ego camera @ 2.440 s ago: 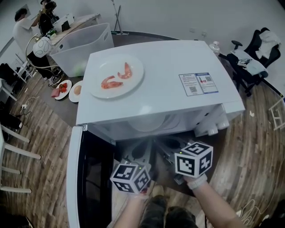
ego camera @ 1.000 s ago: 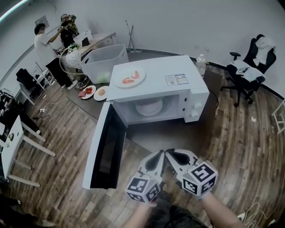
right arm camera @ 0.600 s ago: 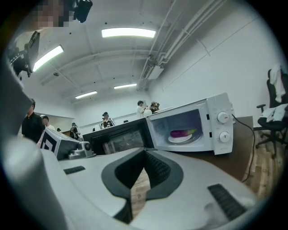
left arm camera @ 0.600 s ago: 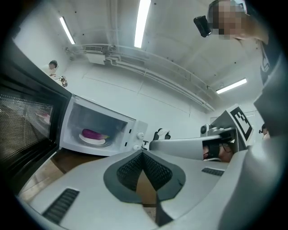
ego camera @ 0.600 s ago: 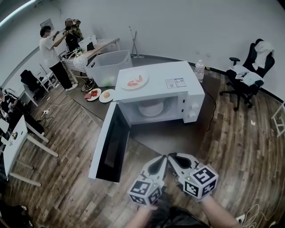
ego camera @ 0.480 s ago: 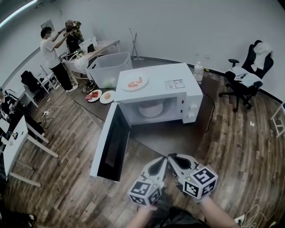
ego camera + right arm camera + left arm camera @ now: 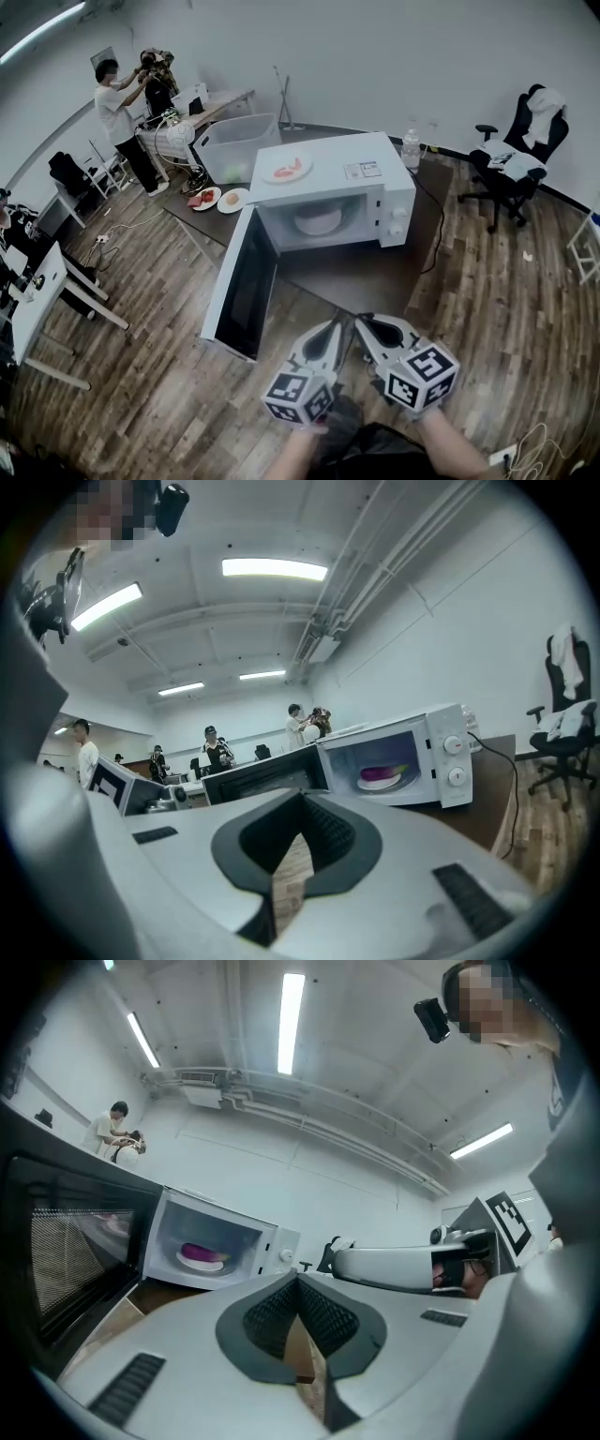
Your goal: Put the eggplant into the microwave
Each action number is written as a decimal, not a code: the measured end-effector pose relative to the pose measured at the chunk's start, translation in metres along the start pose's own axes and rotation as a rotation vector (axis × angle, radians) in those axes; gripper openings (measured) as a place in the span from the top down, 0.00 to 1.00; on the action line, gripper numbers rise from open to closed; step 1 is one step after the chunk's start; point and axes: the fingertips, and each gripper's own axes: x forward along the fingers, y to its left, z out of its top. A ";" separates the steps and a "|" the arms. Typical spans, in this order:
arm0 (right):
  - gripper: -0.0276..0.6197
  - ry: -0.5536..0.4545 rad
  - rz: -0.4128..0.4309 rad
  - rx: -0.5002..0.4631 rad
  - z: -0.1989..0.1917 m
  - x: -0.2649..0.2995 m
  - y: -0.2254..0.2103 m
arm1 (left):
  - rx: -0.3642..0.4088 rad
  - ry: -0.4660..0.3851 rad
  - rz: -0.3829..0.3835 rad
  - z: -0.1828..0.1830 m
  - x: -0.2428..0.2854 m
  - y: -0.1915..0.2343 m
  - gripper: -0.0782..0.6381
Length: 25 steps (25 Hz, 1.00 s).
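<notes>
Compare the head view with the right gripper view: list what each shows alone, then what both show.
Head view only: the plate of shrimp on top of the microwave, and the clear bin. Right gripper view only: the purple eggplant inside, and the ceiling lights. Both: the microwave with its door open, and the black chair.

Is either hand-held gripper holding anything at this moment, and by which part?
Nothing is held. The left hand-held gripper and right hand-held gripper are both shut and empty; the eggplant lies inside the open microwave.
</notes>
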 end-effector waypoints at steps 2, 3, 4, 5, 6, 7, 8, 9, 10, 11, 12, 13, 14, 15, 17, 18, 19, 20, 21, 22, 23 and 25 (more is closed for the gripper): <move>0.95 -0.009 0.000 0.011 0.000 -0.007 0.004 | 0.004 -0.012 0.012 0.004 -0.009 -0.002 0.89; 0.95 -0.012 0.000 0.014 0.000 -0.010 0.006 | 0.005 -0.019 0.017 0.005 -0.014 -0.003 0.89; 0.95 -0.014 0.002 0.016 0.000 -0.013 0.009 | 0.006 -0.024 0.023 0.006 -0.018 -0.005 0.89; 0.95 -0.016 0.004 0.015 -0.001 -0.016 0.013 | 0.006 -0.027 0.029 0.007 -0.023 -0.006 0.89; 0.95 -0.017 0.009 0.014 -0.002 -0.019 0.017 | 0.007 -0.029 0.035 0.007 -0.028 -0.007 0.89; 0.95 -0.016 0.013 0.011 -0.003 -0.022 0.022 | 0.007 -0.030 0.040 0.007 -0.033 -0.008 0.89; 0.95 -0.015 0.017 0.007 -0.006 -0.025 0.026 | 0.008 -0.031 0.043 0.007 -0.038 -0.010 0.89; 0.95 -0.013 0.019 0.000 -0.008 -0.027 0.030 | 0.009 -0.032 0.045 0.007 -0.042 -0.013 0.89; 0.95 -0.010 0.019 -0.006 -0.010 -0.030 0.034 | 0.010 -0.033 0.047 0.006 -0.045 -0.015 0.89; 0.95 -0.007 0.021 -0.010 -0.013 -0.033 0.037 | 0.011 -0.033 0.049 0.006 -0.049 -0.018 0.89; 0.95 -0.004 0.023 -0.011 -0.015 -0.035 0.040 | 0.013 -0.033 0.051 0.005 -0.052 -0.020 0.89; 0.95 -0.003 0.026 -0.011 -0.017 -0.037 0.043 | 0.014 -0.033 0.052 0.004 -0.055 -0.022 0.89; 0.95 -0.002 0.027 -0.012 -0.018 -0.038 0.045 | 0.015 -0.031 0.052 0.003 -0.057 -0.023 0.89; 0.95 -0.001 0.027 -0.015 -0.020 -0.040 0.046 | 0.016 -0.028 0.051 0.001 -0.058 -0.024 0.89; 0.95 0.000 0.025 -0.024 -0.020 -0.041 0.048 | 0.016 -0.024 0.048 0.000 -0.060 -0.025 0.89; 0.95 -0.002 0.024 -0.026 -0.019 -0.042 0.049 | 0.016 -0.022 0.046 0.000 -0.060 -0.026 0.89; 0.95 -0.008 0.024 -0.027 -0.017 -0.042 0.049 | 0.017 -0.021 0.042 0.001 -0.060 -0.026 0.89; 0.95 -0.019 0.024 -0.024 -0.015 -0.043 0.050 | 0.019 -0.020 0.036 0.002 -0.059 -0.027 0.89; 0.95 -0.035 0.025 -0.018 -0.013 -0.044 0.050 | 0.023 -0.018 0.028 0.003 -0.058 -0.028 0.89; 0.95 -0.050 0.026 -0.007 -0.011 -0.044 0.050 | 0.027 -0.018 0.020 0.004 -0.058 -0.029 0.89; 0.95 -0.061 0.026 0.003 -0.009 -0.044 0.050 | 0.030 -0.018 0.012 0.005 -0.057 -0.030 0.89; 0.95 -0.061 0.017 0.006 -0.008 -0.042 0.050 | 0.032 -0.020 0.000 0.007 -0.057 -0.029 0.89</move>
